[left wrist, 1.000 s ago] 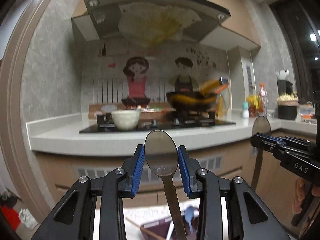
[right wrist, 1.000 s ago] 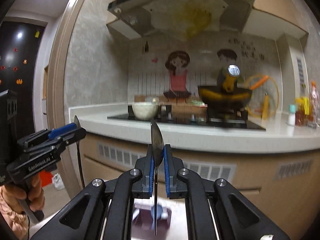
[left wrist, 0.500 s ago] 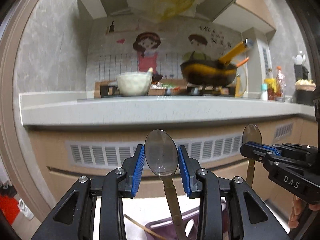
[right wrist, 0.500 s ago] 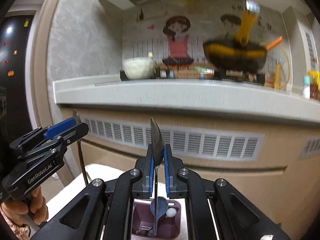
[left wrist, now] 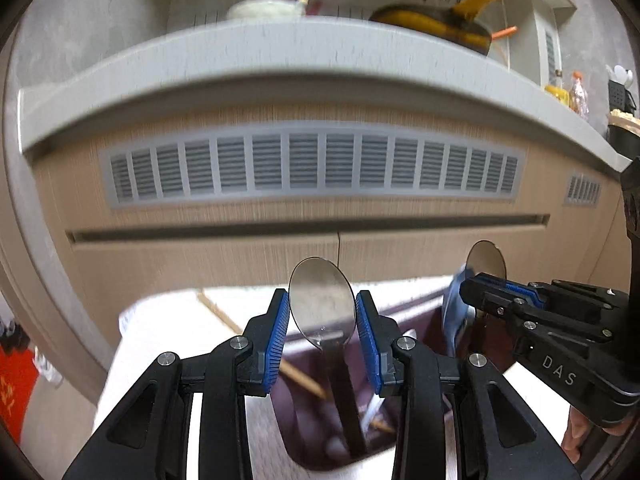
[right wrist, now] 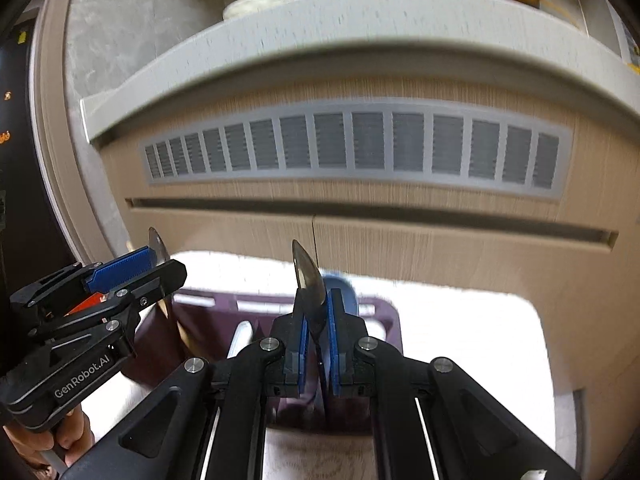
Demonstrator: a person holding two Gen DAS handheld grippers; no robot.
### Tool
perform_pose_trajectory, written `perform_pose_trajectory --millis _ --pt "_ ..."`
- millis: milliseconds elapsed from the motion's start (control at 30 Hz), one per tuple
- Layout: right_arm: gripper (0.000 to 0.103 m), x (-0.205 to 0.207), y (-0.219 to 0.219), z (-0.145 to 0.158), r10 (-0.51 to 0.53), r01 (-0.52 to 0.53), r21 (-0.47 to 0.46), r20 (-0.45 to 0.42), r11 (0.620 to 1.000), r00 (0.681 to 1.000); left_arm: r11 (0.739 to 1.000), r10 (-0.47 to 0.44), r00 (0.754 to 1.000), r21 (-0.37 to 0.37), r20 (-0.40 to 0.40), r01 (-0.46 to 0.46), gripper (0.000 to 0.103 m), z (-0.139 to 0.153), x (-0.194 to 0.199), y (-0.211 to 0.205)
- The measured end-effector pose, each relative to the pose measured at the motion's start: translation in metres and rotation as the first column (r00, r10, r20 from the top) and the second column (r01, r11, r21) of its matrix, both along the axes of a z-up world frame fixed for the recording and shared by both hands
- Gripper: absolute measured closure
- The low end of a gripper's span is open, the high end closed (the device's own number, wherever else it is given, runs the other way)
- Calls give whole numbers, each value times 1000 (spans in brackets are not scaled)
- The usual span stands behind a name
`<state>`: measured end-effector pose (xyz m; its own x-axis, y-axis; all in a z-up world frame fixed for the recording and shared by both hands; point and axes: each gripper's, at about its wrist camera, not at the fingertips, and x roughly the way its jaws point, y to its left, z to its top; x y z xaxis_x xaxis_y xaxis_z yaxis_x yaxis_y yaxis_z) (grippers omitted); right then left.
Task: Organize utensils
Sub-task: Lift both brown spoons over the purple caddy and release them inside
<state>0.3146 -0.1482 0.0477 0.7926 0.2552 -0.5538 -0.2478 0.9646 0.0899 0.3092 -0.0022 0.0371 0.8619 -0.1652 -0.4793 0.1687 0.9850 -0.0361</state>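
Observation:
My left gripper [left wrist: 322,320] is shut on a steel spoon [left wrist: 322,300], bowl up and facing the camera, handle hanging down into a dark purple utensil holder [left wrist: 304,440]. My right gripper [right wrist: 316,320] is shut on a second steel spoon [right wrist: 307,280], seen edge-on, handle also pointing down over the holder [right wrist: 384,320]. In the left wrist view the right gripper [left wrist: 484,292] with its spoon [left wrist: 486,258] is at the right. In the right wrist view the left gripper [right wrist: 136,268] is at the left.
The holder stands on a white table [right wrist: 472,340] and holds a blue plastic spoon [right wrist: 340,288], wooden chopsticks [left wrist: 296,376] and white items. Behind is a wood cabinet front with a vent grille [left wrist: 312,164] under a grey countertop [left wrist: 240,52] carrying a pan and bowl.
Both grippers have dropped from counter height toward the table, each still holding its spoon. The holder now lies close beneath them and the spoon handles reach into it.

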Motion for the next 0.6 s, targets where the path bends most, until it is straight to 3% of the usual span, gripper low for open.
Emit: perform_pose_trajectory --millis 167,267,367,500,600 --pt "93 -5 -10 -9 -17 19 25 -71 1000 997 1000 -3 998 -27 -56 1 67 -6 -6 0" --pt "85 -16 -19 -5 -41 42 27 -62 999 997 999 -3 998 -51 -58 0 67 2 -16 5" --pt "66 -36 -26 6 -55 55 11 -33 998 998 997 -11 999 -75 -46 7 66 17 -32 12" --pt "40 -70 -34 15 -64 64 -45 7 997 998 995 -41 999 -91 -34 38 58 28 -59 21" --pt "22 -94 -42 13 -69 69 -97 10 993 998 994 -101 993 -54 -54 99 54 26 -80 21"
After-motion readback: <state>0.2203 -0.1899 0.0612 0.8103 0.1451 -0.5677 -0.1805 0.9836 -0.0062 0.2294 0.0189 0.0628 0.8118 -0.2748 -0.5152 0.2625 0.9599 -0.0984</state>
